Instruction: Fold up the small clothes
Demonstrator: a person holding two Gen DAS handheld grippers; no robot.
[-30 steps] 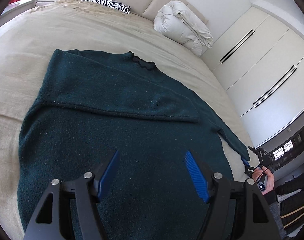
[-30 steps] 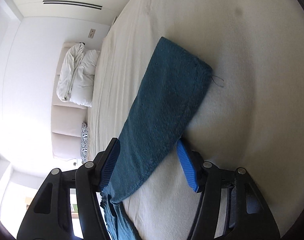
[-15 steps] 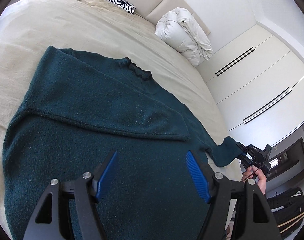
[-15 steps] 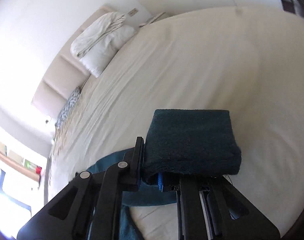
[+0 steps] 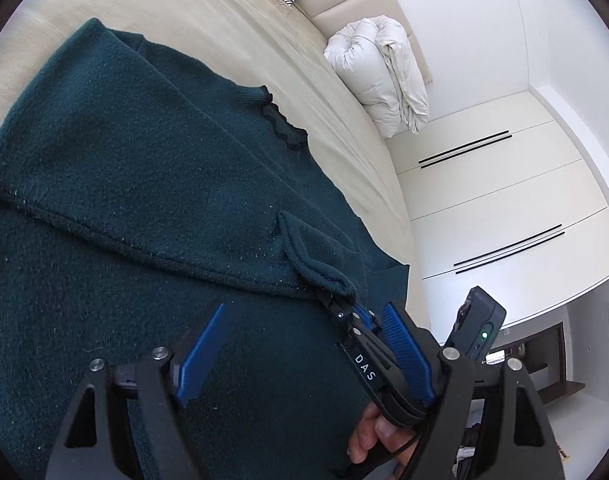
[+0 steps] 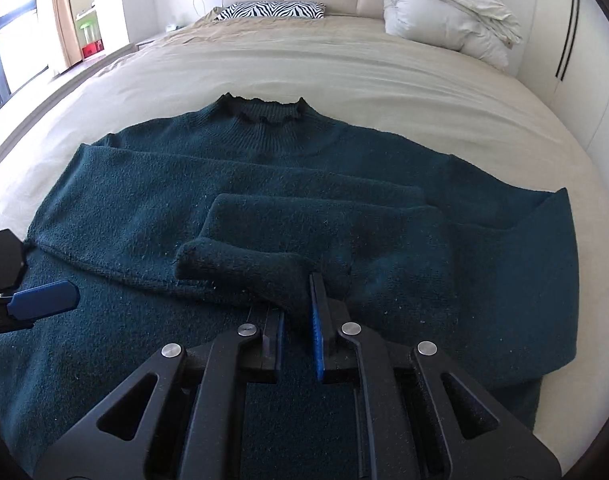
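A dark teal knit sweater (image 6: 264,168) lies flat on the bed, collar toward the headboard, and fills the left wrist view (image 5: 144,184). One sleeve lies folded across the chest. My right gripper (image 6: 298,312) is shut on the cuff of the other sleeve (image 6: 244,264) and holds it over the sweater's middle. In the left wrist view that cuff (image 5: 324,268) hangs from the right gripper (image 5: 354,312). My left gripper (image 5: 304,344) is open and empty just above the sweater's lower body. One of its blue fingertips (image 6: 44,300) shows at the left edge of the right wrist view.
The sweater lies on a beige bed cover (image 6: 304,68). A rolled white duvet (image 6: 444,12) and a zebra-print pillow (image 6: 272,10) lie at the headboard. White wardrobe doors (image 5: 504,200) stand past the bed's right side. A window is at the left.
My right gripper shut on the right sleeve's cuff, lifted it off the bed and carried it leftward over the sweater's chest. My left gripper stayed open and shifted slightly over the sweater.
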